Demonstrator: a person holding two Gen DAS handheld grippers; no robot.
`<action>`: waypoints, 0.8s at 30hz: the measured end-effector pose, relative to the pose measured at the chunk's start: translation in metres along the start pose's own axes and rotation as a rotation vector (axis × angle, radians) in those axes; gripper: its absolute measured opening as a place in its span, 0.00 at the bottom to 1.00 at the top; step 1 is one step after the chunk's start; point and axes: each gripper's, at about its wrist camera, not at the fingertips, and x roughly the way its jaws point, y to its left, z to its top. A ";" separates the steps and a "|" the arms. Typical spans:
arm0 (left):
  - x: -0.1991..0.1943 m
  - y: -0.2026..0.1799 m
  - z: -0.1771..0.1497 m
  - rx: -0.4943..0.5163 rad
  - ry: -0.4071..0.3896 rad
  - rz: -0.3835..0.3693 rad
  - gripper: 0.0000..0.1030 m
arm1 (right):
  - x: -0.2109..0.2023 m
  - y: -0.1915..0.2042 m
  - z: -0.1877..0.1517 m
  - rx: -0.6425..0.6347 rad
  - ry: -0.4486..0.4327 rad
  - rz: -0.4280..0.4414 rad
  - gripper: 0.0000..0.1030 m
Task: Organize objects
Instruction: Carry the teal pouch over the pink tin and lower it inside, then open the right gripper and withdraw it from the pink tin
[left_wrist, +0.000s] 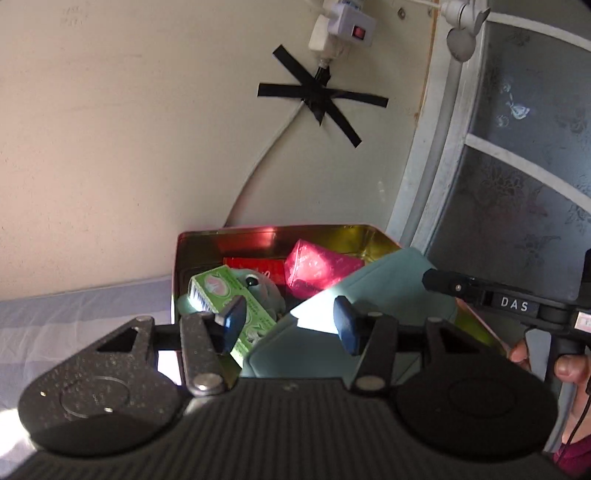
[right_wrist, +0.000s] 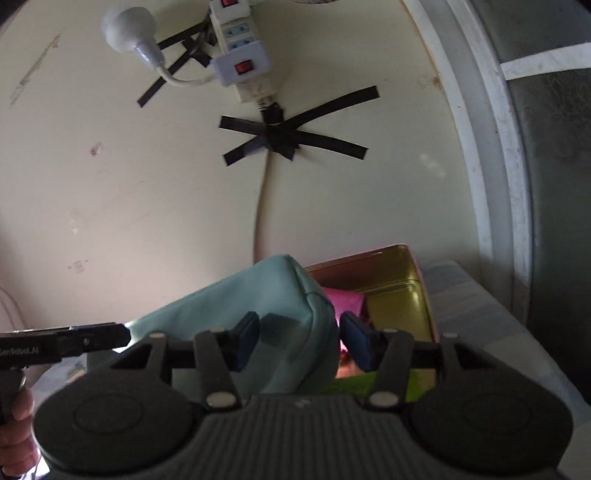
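An open gold tin (left_wrist: 207, 254) (right_wrist: 399, 288) stands on the bed against the wall. Inside lie a green carton (left_wrist: 221, 288), a grey-green plush toy (left_wrist: 258, 284), a red packet (left_wrist: 258, 266) and a pink packet (left_wrist: 314, 269) (right_wrist: 349, 299). A pale teal pouch (left_wrist: 391, 291) (right_wrist: 240, 291) leans across the tin's near side. My left gripper (left_wrist: 290, 321) hovers over the pouch's left corner, jaws apart, with a gap beside the left pad. My right gripper (right_wrist: 301, 336) straddles the pouch's other end, open, its left pad casting a shadow on the fabric.
The tin rests on a striped bedsheet (left_wrist: 74, 314). Behind it is a cream wall with a power strip (left_wrist: 347, 26) and a cable held by black tape (right_wrist: 288, 140). A frosted glass door (left_wrist: 517, 184) stands at the right. A person's hand (left_wrist: 569, 365) holds the right gripper.
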 end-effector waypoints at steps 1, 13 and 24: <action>0.006 0.000 -0.003 -0.012 0.024 0.011 0.53 | 0.004 -0.003 -0.002 -0.003 -0.012 -0.037 0.55; -0.043 0.000 -0.026 -0.002 0.022 0.118 0.61 | -0.044 0.025 -0.030 0.031 -0.102 0.046 0.56; -0.094 0.015 -0.069 -0.031 0.014 0.240 0.66 | -0.084 0.066 -0.067 0.041 -0.070 0.082 0.56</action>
